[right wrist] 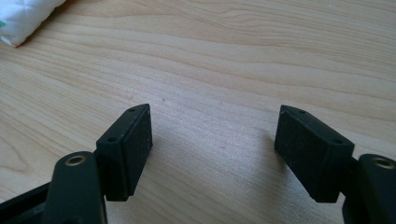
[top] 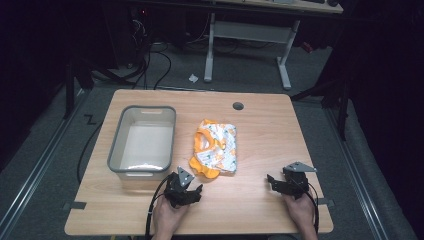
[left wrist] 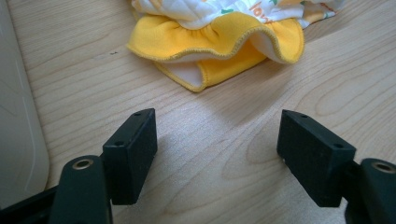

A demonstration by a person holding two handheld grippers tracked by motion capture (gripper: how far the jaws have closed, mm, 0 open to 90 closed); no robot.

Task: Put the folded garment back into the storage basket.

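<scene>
From the high view, a small folded garment (top: 215, 148), white with a print and orange trim, lies near the middle of the wooden bench (top: 260, 125). Just beside it on the left stands a grey plastic tub (top: 116, 145), and nothing can be seen inside it. The left gripper (top: 189, 190) rests on the bench close to the garment's near orange edge, at the tub's near corner, with its fingers spread and nothing between them. The right gripper (top: 278, 182) sits well apart from the garment, toward the bench's right side, also spread and empty.

In the left gripper view, the fingers (left wrist: 133, 149) stand wide over bare wood, aimed at the garment's orange ruffled hem (left wrist: 219, 44), which lies near but untouched. The cloth looks soft, light and limp; it will likely sag and unfold when lifted. That layered hem seems the best place to pinch, catching several layers at once. The tub's pale wall (left wrist: 18, 135) shows at the left edge.

In the right gripper view, the fingers (right wrist: 128, 144) are released over empty wood, with a white quilted corner of the garment (right wrist: 23, 16) at the far upper left.
</scene>
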